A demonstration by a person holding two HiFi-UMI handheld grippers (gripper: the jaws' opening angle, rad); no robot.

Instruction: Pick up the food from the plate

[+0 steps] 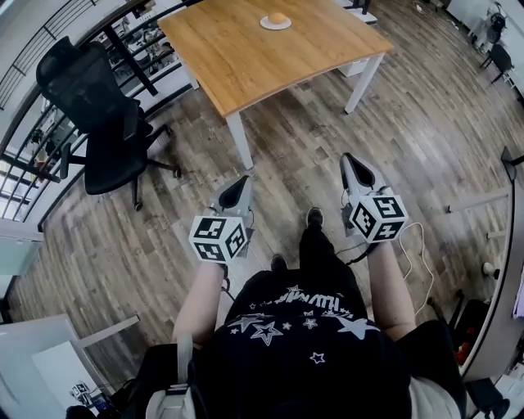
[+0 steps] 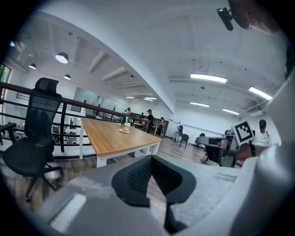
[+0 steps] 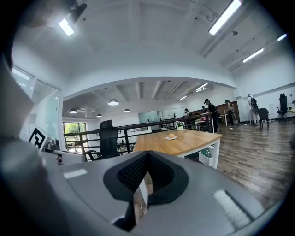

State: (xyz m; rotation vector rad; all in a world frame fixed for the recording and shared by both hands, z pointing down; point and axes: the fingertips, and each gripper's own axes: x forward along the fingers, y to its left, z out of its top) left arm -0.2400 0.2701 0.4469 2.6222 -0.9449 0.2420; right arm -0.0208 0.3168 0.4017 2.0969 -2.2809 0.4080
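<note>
An orange-brown bun lies on a small white plate at the far end of a wooden table. I stand well back from the table with both grippers raised side by side over the floor. My left gripper and right gripper both point toward the table, jaws shut and empty. In the left gripper view the bun is small and far beyond the closed fingertips. The right gripper view shows the bun on the table past its closed tips.
A black office chair stands left of the table beside a black railing. A white cable lies on the wood floor at the right. Several people stand far behind the table.
</note>
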